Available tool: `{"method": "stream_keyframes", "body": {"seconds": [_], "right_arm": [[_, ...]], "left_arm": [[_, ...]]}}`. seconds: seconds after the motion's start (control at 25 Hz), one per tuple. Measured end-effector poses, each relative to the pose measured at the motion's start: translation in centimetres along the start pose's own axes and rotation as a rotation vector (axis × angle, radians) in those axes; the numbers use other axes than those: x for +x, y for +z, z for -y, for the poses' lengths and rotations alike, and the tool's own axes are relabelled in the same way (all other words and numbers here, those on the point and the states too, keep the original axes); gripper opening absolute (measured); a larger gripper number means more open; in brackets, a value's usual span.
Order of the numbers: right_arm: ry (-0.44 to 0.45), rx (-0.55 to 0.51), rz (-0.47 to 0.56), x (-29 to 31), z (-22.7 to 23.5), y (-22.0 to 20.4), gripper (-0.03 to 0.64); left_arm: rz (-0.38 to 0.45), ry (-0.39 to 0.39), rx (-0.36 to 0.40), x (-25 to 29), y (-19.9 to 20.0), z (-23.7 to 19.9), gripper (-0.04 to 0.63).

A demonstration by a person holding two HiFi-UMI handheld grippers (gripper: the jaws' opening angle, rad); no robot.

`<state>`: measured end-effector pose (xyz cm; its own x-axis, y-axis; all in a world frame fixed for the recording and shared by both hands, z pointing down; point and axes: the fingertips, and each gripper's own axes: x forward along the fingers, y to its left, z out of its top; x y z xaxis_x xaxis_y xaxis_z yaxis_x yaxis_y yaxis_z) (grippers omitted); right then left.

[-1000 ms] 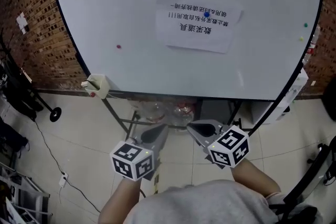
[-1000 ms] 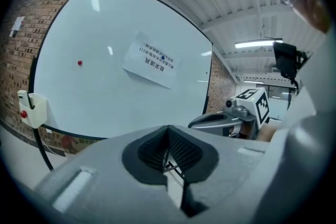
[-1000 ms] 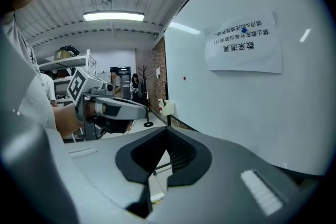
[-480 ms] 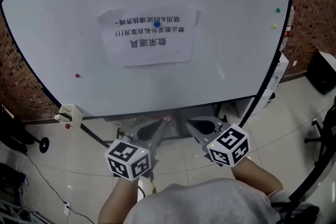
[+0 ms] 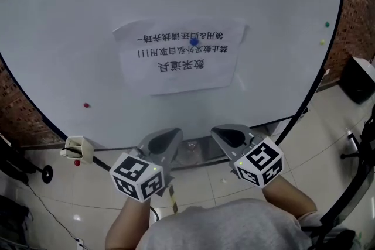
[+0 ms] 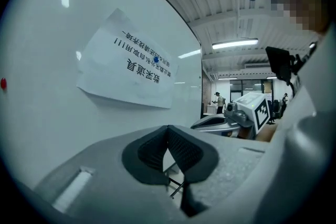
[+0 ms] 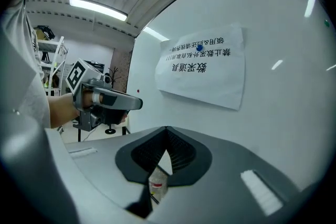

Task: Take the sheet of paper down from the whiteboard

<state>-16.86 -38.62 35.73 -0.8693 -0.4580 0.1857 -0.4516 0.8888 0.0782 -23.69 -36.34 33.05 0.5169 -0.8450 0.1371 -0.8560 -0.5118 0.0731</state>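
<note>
Nearest, the left claw (image 5: 164, 141) and right claw (image 5: 229, 136) hang side by side, both pinched together on nothing. Beyond them the sheet of paper (image 5: 181, 64) sits in the middle of the whiteboard (image 5: 70, 14), pinned by a blue magnet (image 5: 194, 41). Probably wisest to open one claw on a lower corner while the other lifts the magnet.

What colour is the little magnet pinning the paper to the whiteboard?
Blue; the magnet shows best in the head view.
</note>
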Motion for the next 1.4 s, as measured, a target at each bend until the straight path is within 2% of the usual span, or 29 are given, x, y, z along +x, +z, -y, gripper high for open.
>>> {"method": "stream_keyframes", "body": {"seconds": [0.28, 0.56, 0.84, 0.92, 1.24, 1.4], "right_arm": [[-0.103, -0.118, 0.070, 3.3, 1.1, 5.9, -0.002], [-0.218, -0.235, 0.182, 4.0, 2.4, 11.9, -0.002], [-0.369, -0.383, 0.277, 3.8, 4.5, 18.1, -0.001], [-0.384, -0.404, 0.277, 4.1, 5.2, 19.1, 0.063], [-0.521, -0.548, 0.254, 5.4, 7.3, 20.7, 0.091], [-0.560, -0.569, 0.252, 5.5, 7.7, 20.8, 0.090]], "left_arm": [[0.060, -0.037, 0.068, -1.4, 4.8, -4.7, 0.003], [0.084, -0.122, 0.135, -1.5, 7.2, -6.4, 0.003], [0.116, -0.160, 0.141, -1.5, 8.5, -8.0, 0.003], [0.121, -0.163, 0.144, -1.4, 8.7, -8.4, 0.003], [0.132, -0.181, 0.137, -1.1, 8.8, -9.8, 0.003], [0.134, -0.184, 0.144, -1.3, 8.9, -9.9, 0.003]]}}
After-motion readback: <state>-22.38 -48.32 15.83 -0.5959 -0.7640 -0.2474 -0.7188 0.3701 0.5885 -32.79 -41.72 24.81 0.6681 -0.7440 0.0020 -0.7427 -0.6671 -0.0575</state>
